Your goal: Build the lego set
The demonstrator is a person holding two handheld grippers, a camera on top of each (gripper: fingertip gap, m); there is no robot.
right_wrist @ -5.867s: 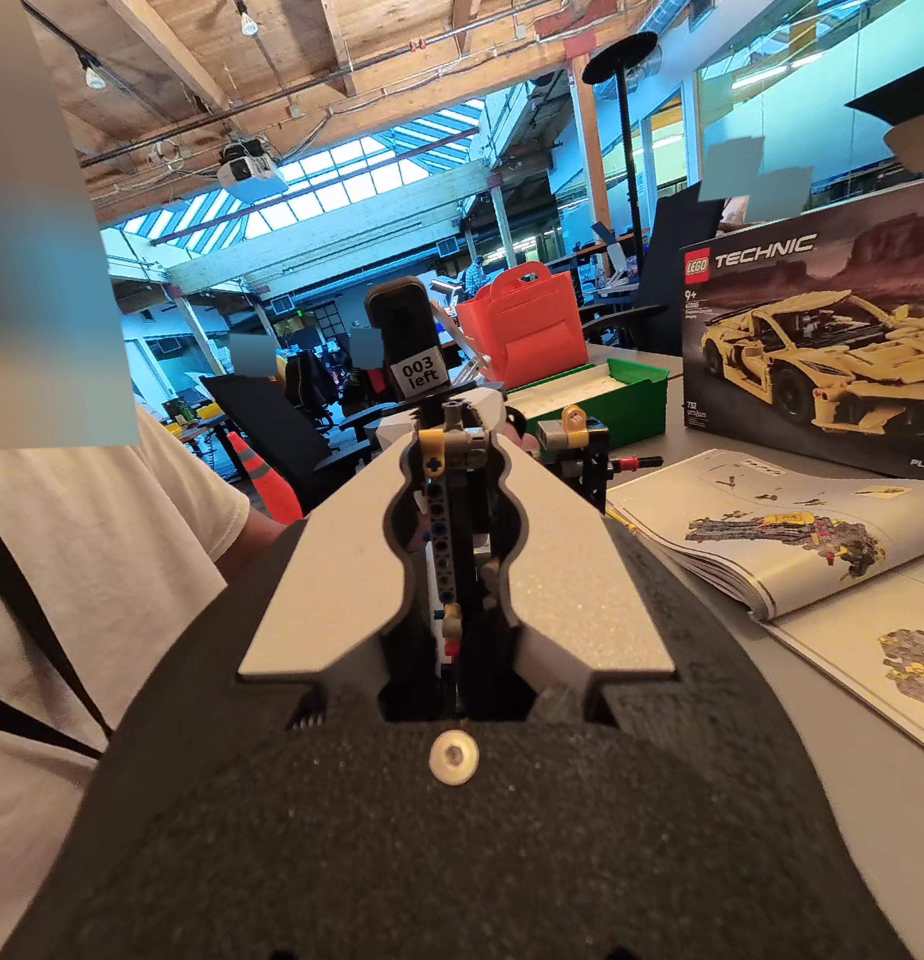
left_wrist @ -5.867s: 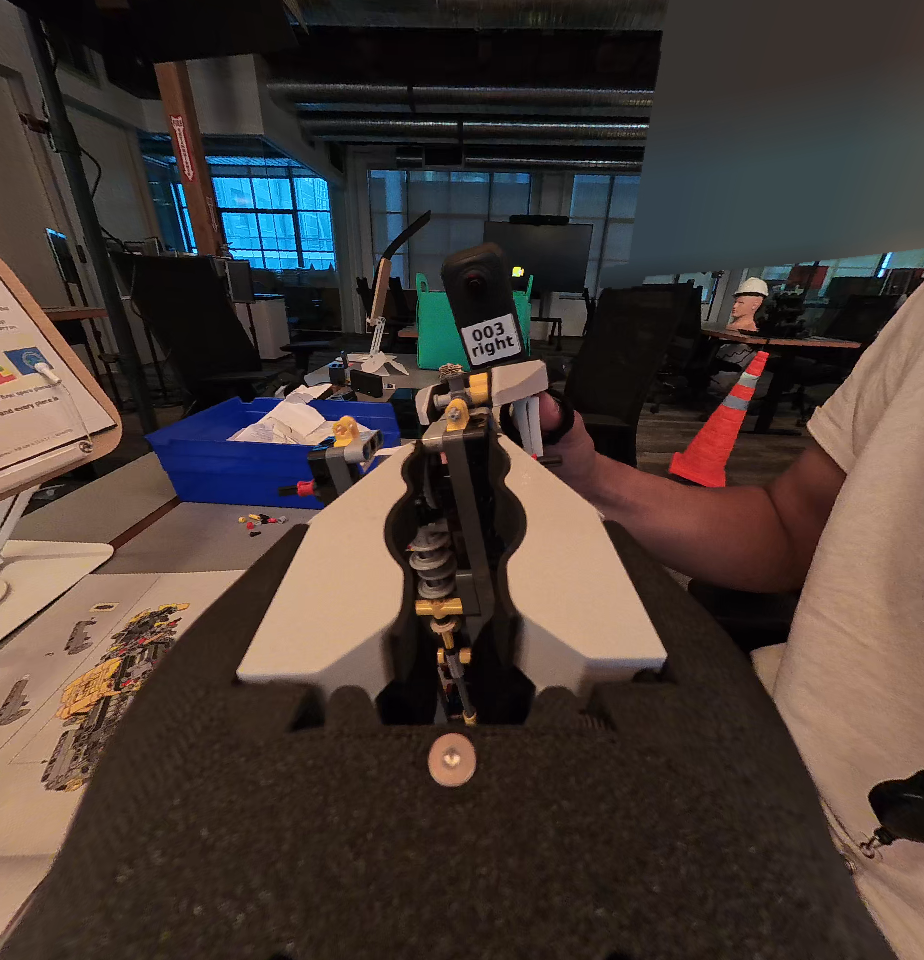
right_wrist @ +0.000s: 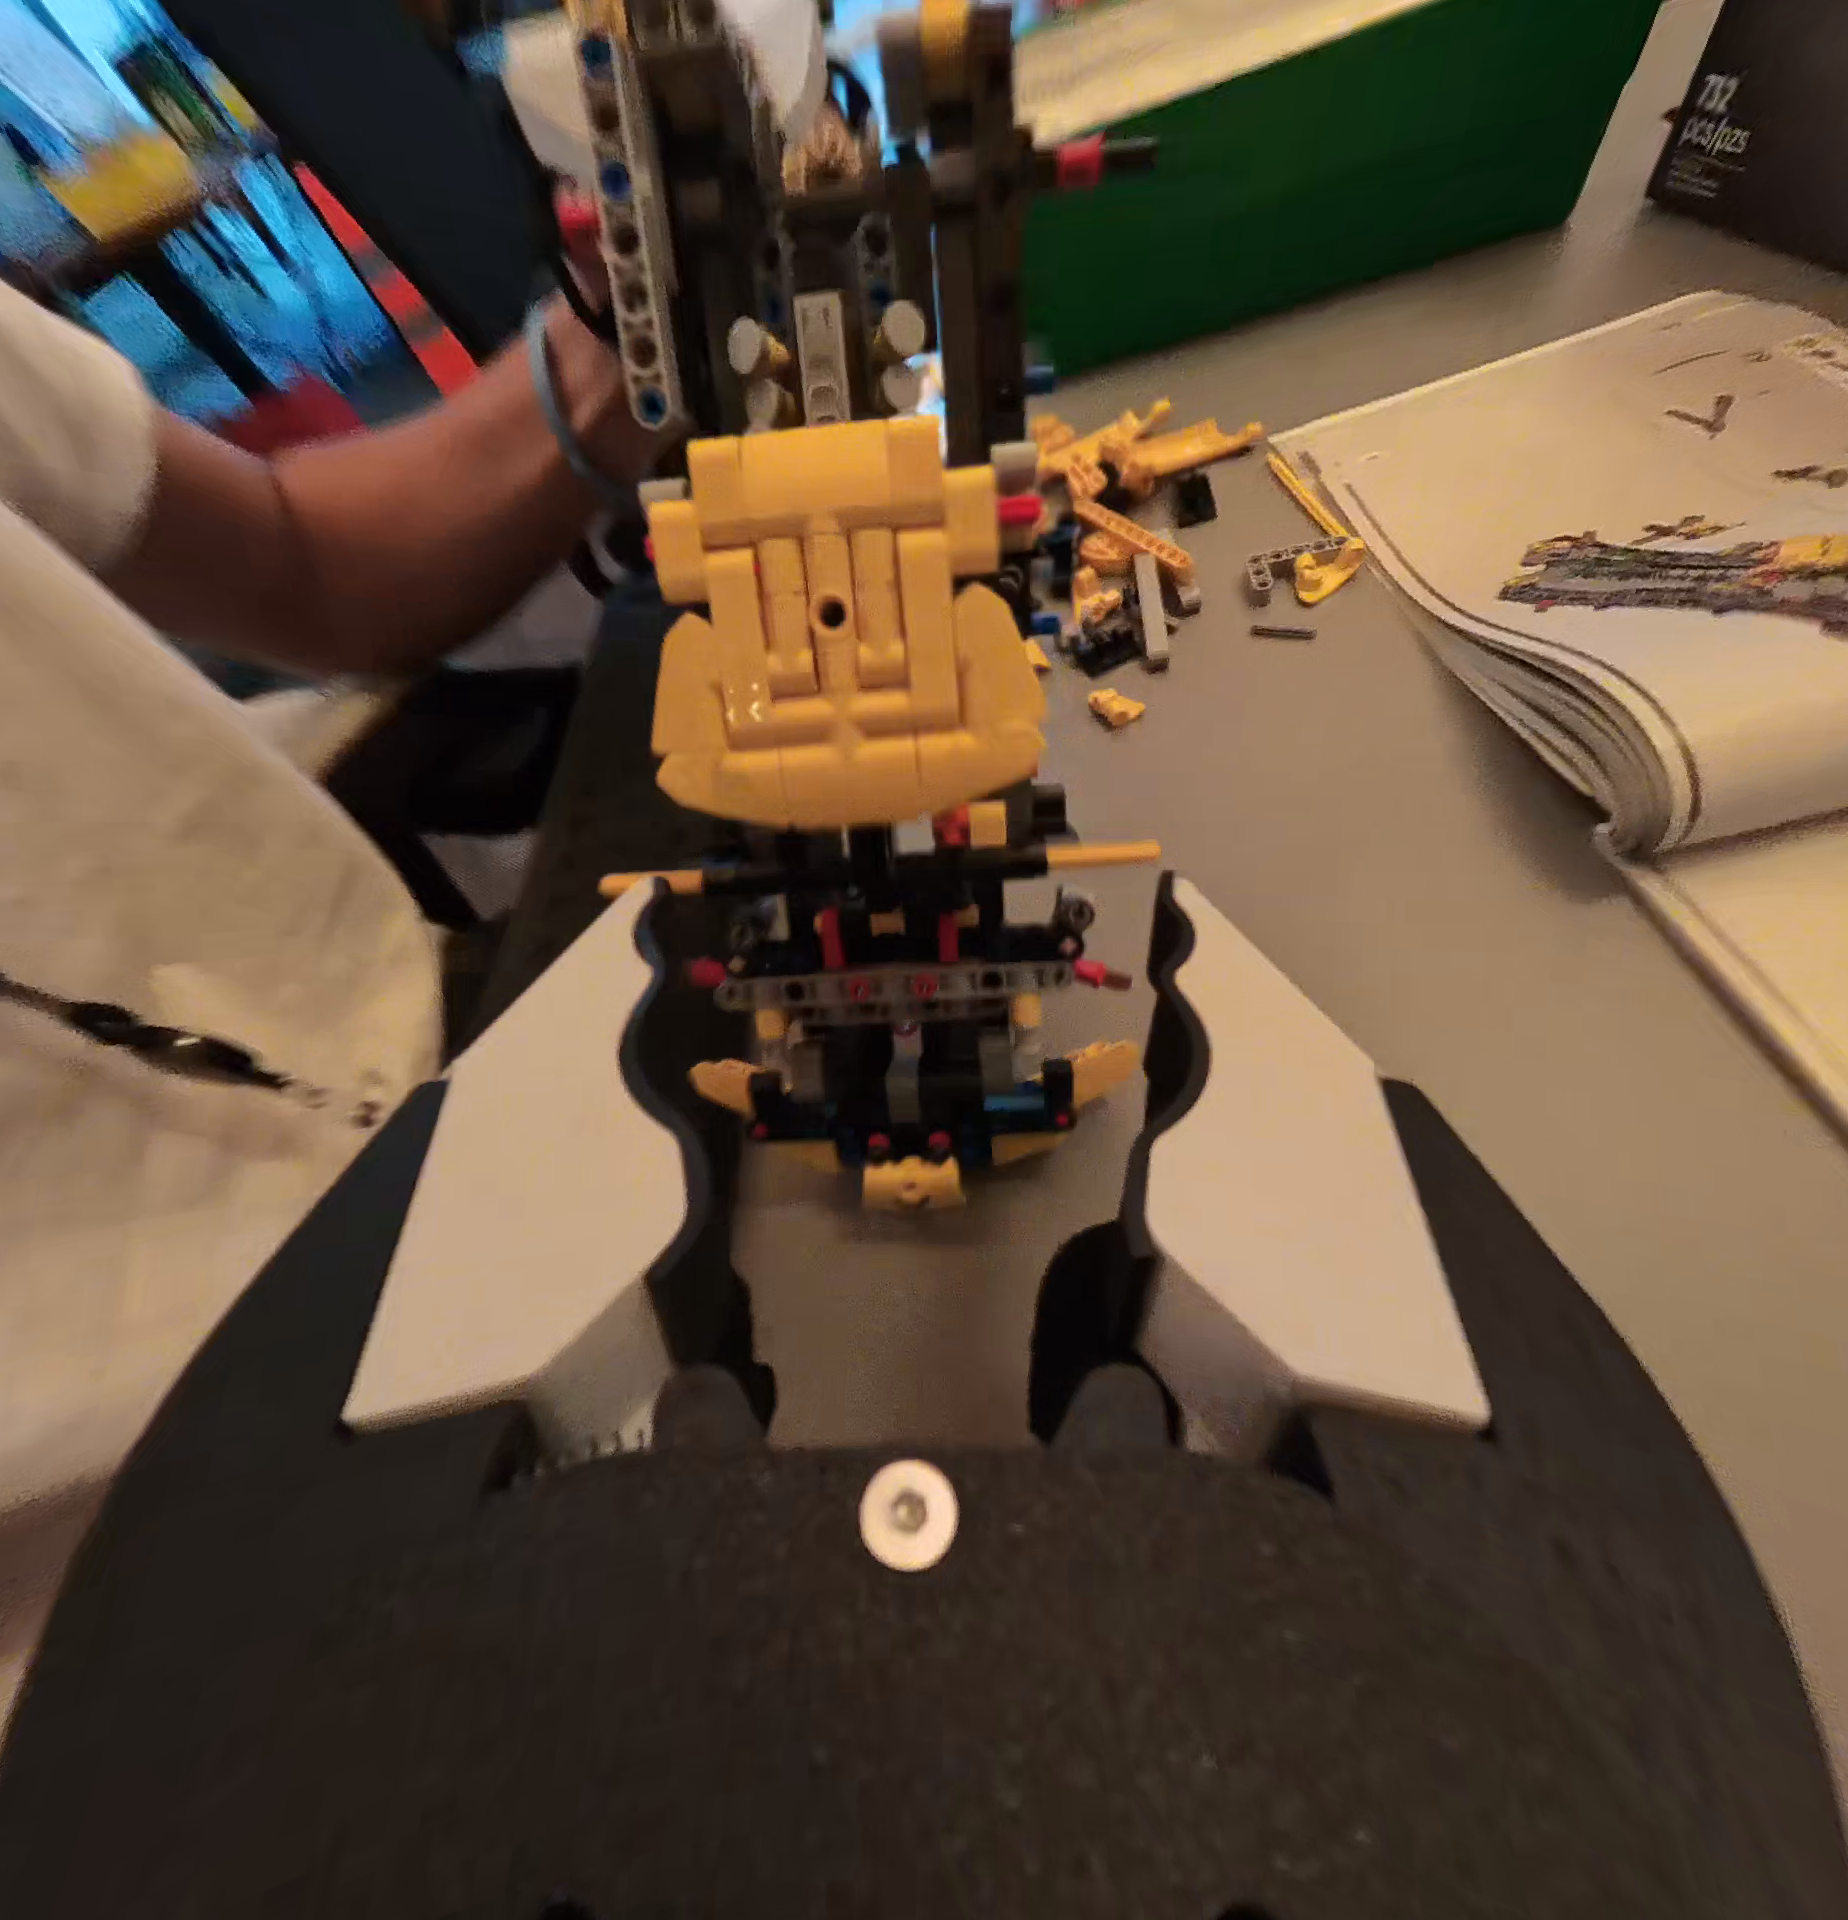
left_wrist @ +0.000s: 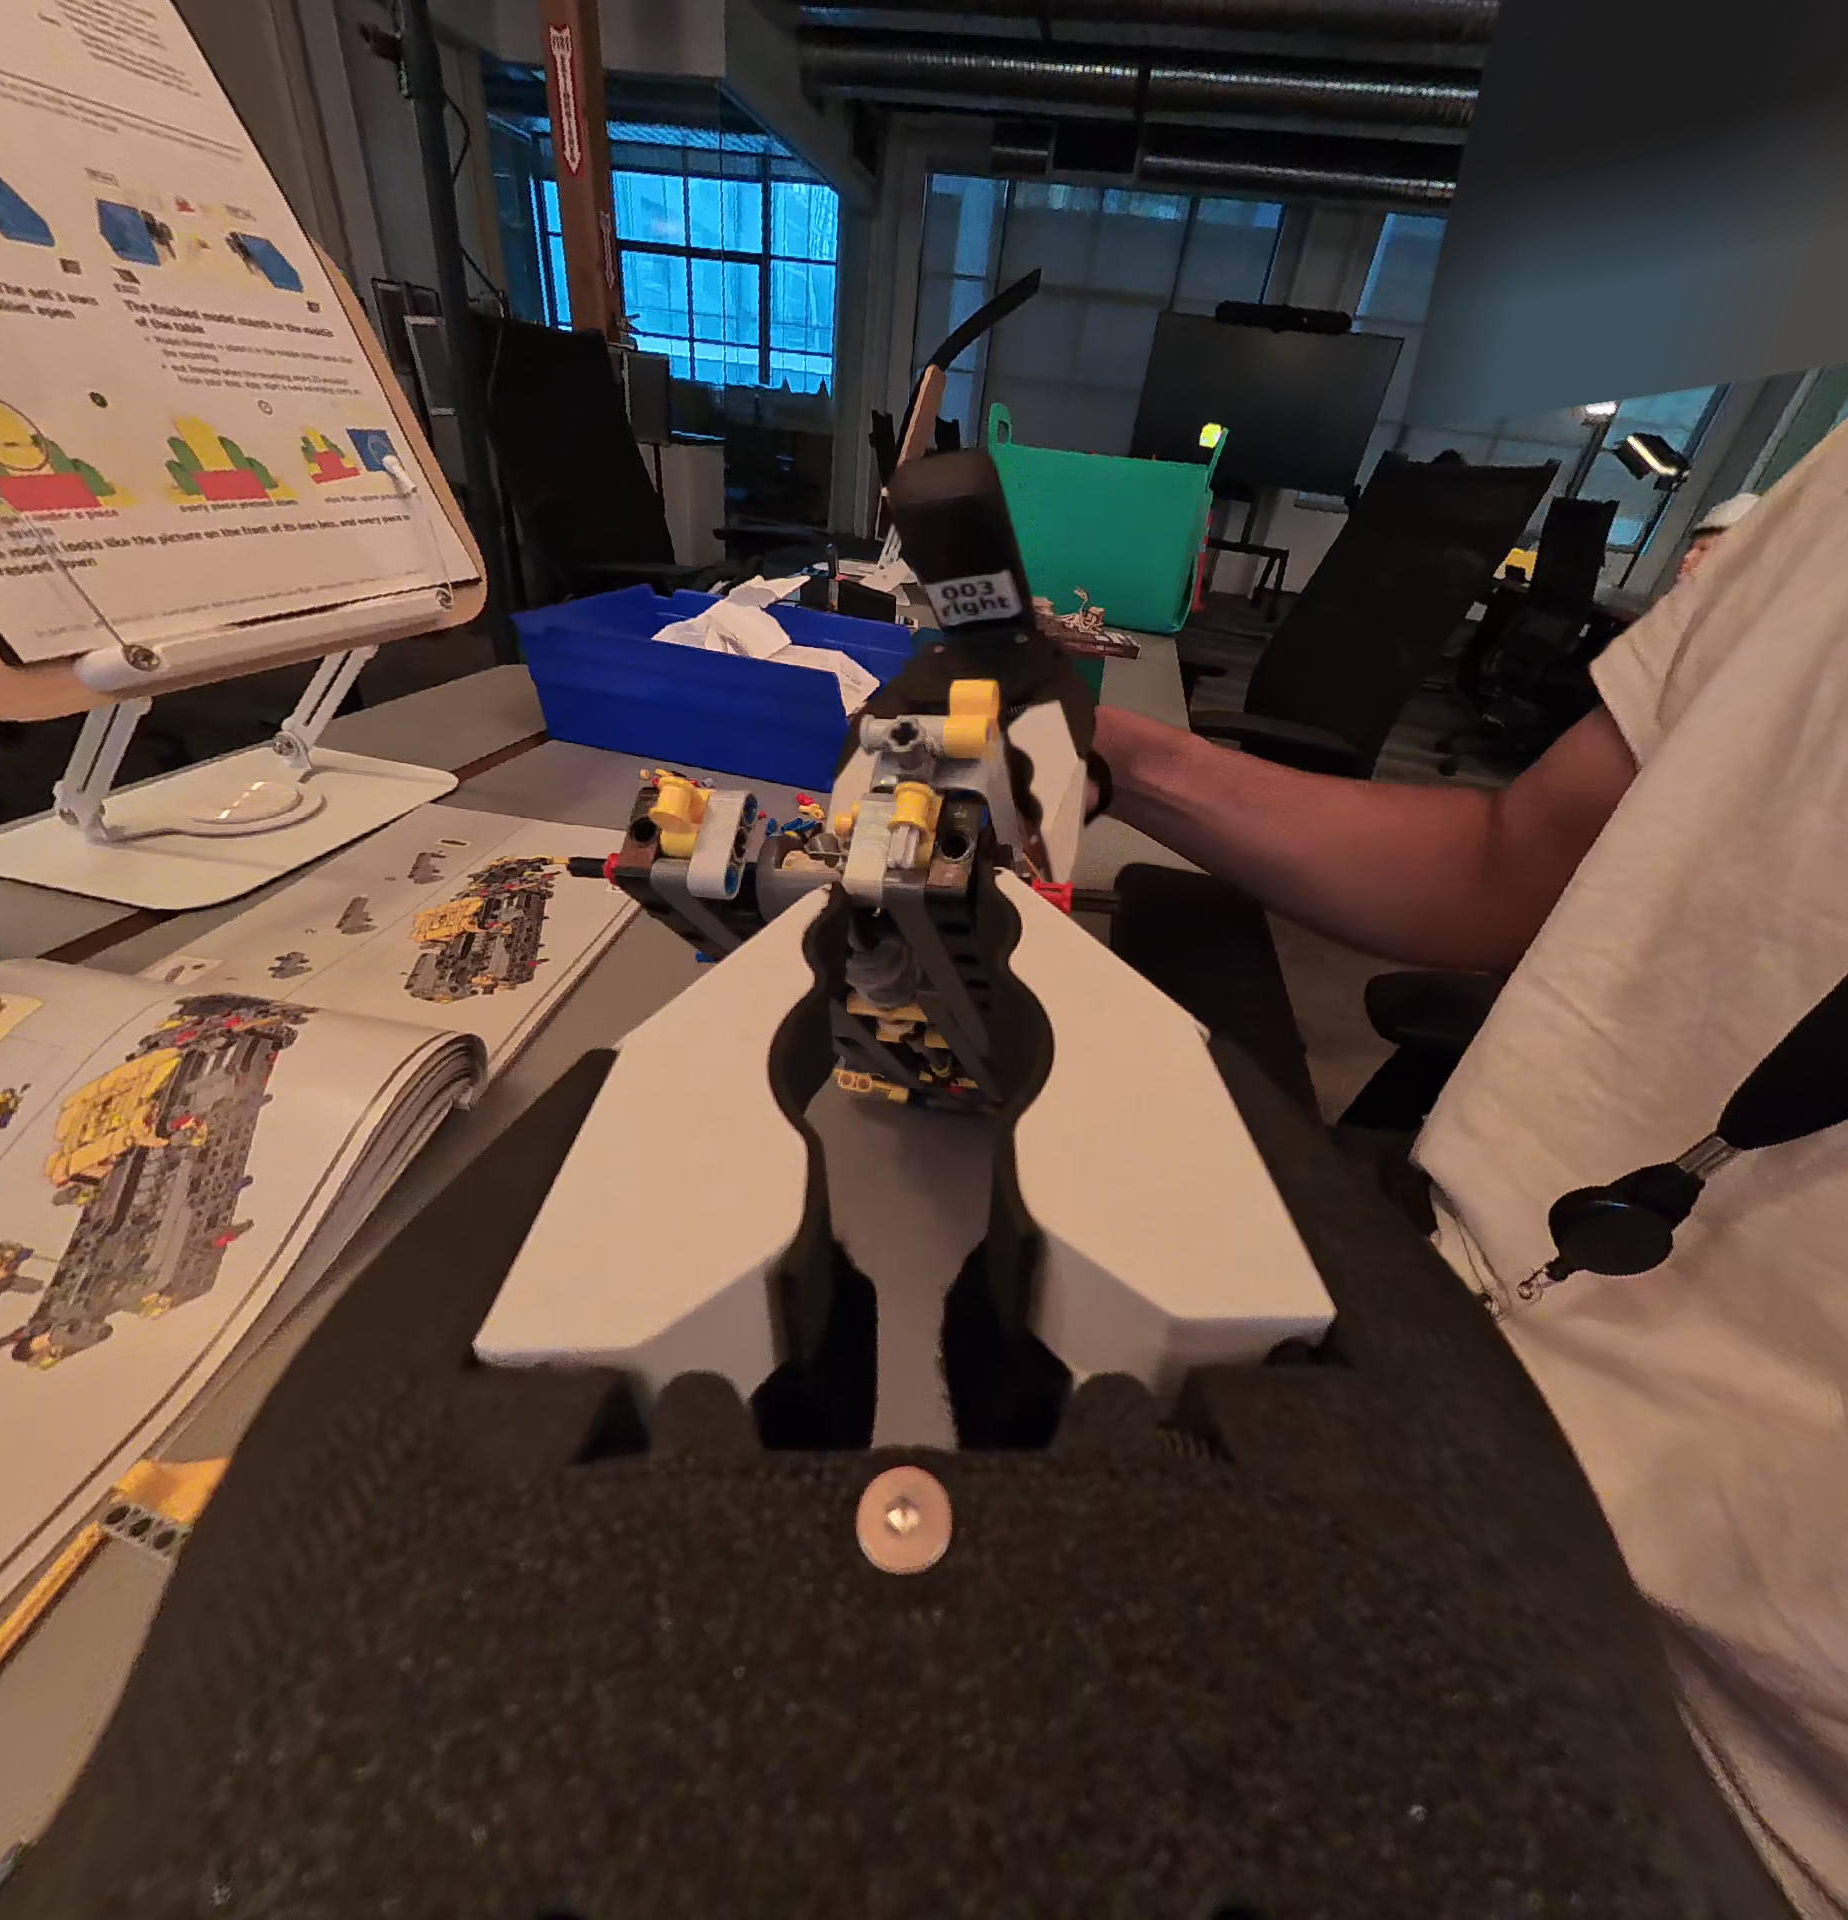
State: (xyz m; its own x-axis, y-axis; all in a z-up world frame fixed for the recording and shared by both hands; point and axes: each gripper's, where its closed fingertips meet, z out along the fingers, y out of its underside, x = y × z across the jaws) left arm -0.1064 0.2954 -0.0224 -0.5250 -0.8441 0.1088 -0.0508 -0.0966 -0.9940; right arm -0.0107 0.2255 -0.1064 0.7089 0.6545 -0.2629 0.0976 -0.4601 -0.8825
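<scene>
Glossy plastic model (right_wrist: 847, 644) — matt paper booklet (right_wrist: 1626, 582)

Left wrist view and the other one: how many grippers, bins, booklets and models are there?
grippers: 2, left gripper and right gripper
bins: 2, blue bin and green bin
booklet: 1
model: 1
total: 6

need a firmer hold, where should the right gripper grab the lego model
Grip the dark beam frame below the yellow panel, coming from the near end with the right gripper. The frame's sides look flat and parallel; the panel is rounded and likely to slip.
</scene>
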